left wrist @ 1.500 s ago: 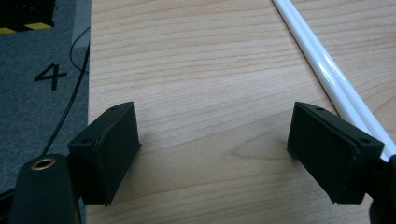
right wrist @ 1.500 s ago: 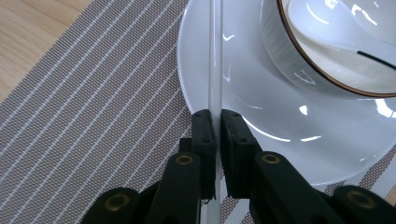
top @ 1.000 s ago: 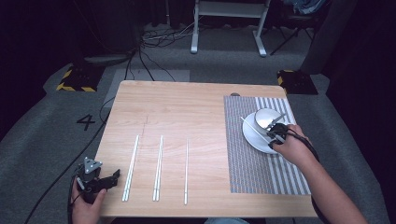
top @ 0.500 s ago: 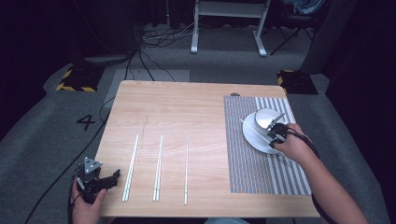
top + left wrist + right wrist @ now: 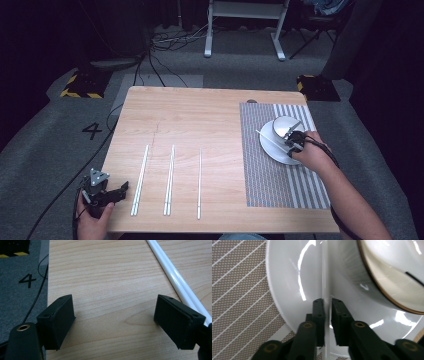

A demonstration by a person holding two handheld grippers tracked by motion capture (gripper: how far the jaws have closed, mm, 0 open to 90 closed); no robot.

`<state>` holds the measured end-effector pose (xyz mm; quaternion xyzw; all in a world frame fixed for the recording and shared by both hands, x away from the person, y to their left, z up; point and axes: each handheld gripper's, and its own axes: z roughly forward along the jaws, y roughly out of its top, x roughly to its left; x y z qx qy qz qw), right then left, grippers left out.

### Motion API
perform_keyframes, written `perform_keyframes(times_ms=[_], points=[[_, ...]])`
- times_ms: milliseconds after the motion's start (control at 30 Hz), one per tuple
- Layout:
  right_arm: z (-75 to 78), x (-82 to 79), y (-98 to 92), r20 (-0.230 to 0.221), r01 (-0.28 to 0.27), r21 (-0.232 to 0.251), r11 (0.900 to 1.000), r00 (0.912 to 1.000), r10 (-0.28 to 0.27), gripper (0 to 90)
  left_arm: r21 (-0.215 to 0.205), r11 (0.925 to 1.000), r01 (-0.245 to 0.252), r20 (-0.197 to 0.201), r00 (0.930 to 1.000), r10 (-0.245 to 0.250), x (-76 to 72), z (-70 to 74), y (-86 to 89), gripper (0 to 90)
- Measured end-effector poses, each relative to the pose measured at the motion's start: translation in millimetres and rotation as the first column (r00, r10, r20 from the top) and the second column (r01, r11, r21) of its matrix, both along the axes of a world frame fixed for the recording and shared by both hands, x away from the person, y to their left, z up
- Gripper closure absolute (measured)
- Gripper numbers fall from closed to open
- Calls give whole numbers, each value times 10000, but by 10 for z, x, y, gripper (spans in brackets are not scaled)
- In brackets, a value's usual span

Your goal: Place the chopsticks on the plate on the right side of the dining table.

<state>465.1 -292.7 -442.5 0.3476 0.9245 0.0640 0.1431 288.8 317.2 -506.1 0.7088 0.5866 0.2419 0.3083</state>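
- The right gripper (image 5: 325,305) has just been easing its fingers (image 5: 318,315) apart around the thin white chopstick (image 5: 325,277); a sliver of gap shows, so the release looks underway.
- That chopstick lies across the round white plate (image 5: 272,147), at the white bowl's (image 5: 284,126) 9 o'clock, on the striped grey placemat (image 5: 270,185).
- The left gripper (image 5: 117,191) idles, fingers wide apart, at the tabletop's (image 5: 200,115) 7 o'clock, beside the white chopstick pairs (image 5: 140,178).

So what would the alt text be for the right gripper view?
The right tool, whose black jaws have just been opening, straddles a thin white stick lying across a glossy white plate. A bowl stands on the plate at right; a striped placemat lies underneath at left.
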Motion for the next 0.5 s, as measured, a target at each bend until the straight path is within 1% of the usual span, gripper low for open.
perform_keyframes(times_ms=[33, 133, 167, 233, 267, 333, 433, 500], points=[[1, 6, -16, 126, 16, 3, 10000, 9999, -16, 744, -12, 10000, -5, 5, 10000, 5, 0, 0, -1, 165], [6, 5, -53, 193, 275, 114, 9996, 9994, -277, 685, 0, 10000, 1, -1, 10000, -1, 0, 0, 0, 165], [14, -1, -67, 217, 396, 65, 9992, 9990, -397, 653, -8, 10000, -4, 3, 10000, 4, 0, 0, -1, 165], [18, -22, -98, 315, 559, 217, 9982, 9979, -565, 588, -8, 10000, -10, 16, 10000, 10, 0, -1, -1, 165], [17, -34, -117, 418, 556, 244, 9982, 9975, -566, 552, 1, 10000, 2, -1, 10000, -2, 0, 0, 0, 165], [25, -66, -154, 555, 549, 314, 9980, 9969, -566, 507, -9, 10000, -4, 4, 10000, 4, 0, 0, -1, 165], [58, -167, -218, 850, 683, 610, 9958, 9937, -734, 449, -10, 10000, -3, 4, 10000, 3, 0, 0, -1, 165], [70, -246, -279, 991, 710, 790, 9943, 9920, -787, 433, -9, 10000, -2, 4, 10000, 2, 0, 0, -1, 165]])
